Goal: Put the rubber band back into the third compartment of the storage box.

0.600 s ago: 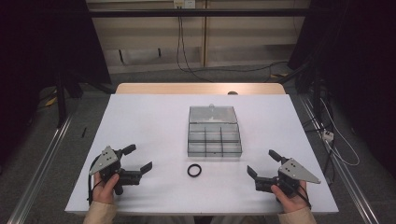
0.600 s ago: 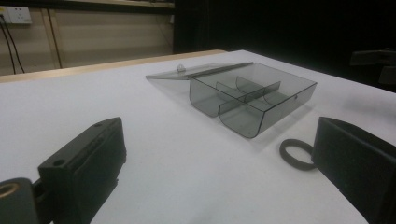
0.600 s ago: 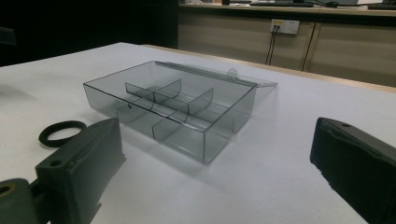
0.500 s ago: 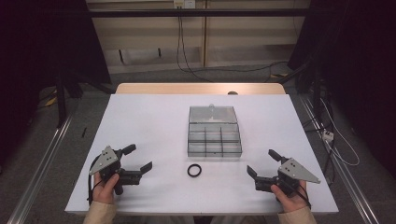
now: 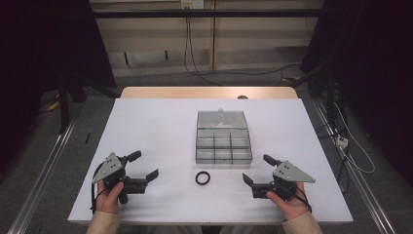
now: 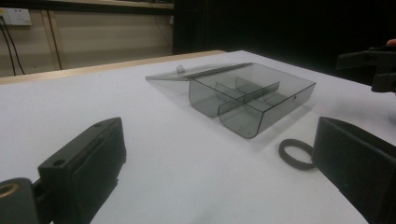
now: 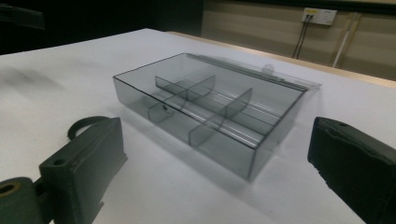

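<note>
A smoky clear compartment box (image 5: 223, 157) stands at the table's middle, its lid (image 5: 222, 119) folded flat behind it and its divided cells bare. A black ring (image 5: 203, 178) lies on the white top just in front of the box. My left gripper (image 5: 143, 165) rests at the near left, open, with nothing between its jaws. My right gripper (image 5: 257, 168) rests at the near right, also open and holding nothing. In the left gripper view the ring (image 6: 295, 154) lies beside the right jaw, the box (image 6: 243, 122) beyond. In the right gripper view the box (image 7: 219, 149) sits ahead, the ring (image 7: 84, 125) half hidden behind the left jaw.
The white table top (image 5: 156, 126) has a wooden strip along its far edge (image 5: 209, 92). Metal rails (image 5: 44, 165) run along the floor on both sides. Cables (image 5: 341, 141) hang off the right. A hand holds each gripper at the near edge.
</note>
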Available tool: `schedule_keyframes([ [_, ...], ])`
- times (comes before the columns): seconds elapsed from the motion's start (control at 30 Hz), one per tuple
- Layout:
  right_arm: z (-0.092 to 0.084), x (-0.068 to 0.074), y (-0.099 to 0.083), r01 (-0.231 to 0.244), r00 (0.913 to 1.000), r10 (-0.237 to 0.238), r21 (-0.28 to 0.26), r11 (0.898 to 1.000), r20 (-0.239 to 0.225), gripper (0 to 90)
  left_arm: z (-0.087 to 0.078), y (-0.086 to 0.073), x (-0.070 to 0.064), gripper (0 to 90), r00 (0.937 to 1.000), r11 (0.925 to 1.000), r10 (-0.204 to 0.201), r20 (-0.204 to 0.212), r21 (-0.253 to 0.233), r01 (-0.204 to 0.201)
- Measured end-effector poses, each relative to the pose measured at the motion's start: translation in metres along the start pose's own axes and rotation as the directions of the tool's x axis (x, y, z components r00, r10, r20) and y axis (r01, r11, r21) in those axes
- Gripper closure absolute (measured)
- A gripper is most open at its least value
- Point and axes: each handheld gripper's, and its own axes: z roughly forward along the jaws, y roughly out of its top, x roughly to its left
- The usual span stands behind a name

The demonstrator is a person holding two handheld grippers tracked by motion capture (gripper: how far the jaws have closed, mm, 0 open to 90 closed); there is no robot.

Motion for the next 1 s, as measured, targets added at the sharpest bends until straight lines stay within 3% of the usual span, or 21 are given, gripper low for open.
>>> schedule_keyframes([
  [0.27, 0.017, 0.013, 0.007, 0.023, 0.9987, -0.022, 0.021, 1.0, -0.045, 4.9, 0.0, 0.0, 0.0, 2.9, 1.0, 1.0, 0.001, 0.003, 0.003, -0.001],
  [1.0, 0.04, 0.035, 0.013, 0.038, 0.9948, -0.031, 0.07, 0.997, -0.097, 8.1, 0.001, -0.001, -0.002, 2.9, 1.0, 1.0, 0.003, 0.007, 0.008, -0.003],
])
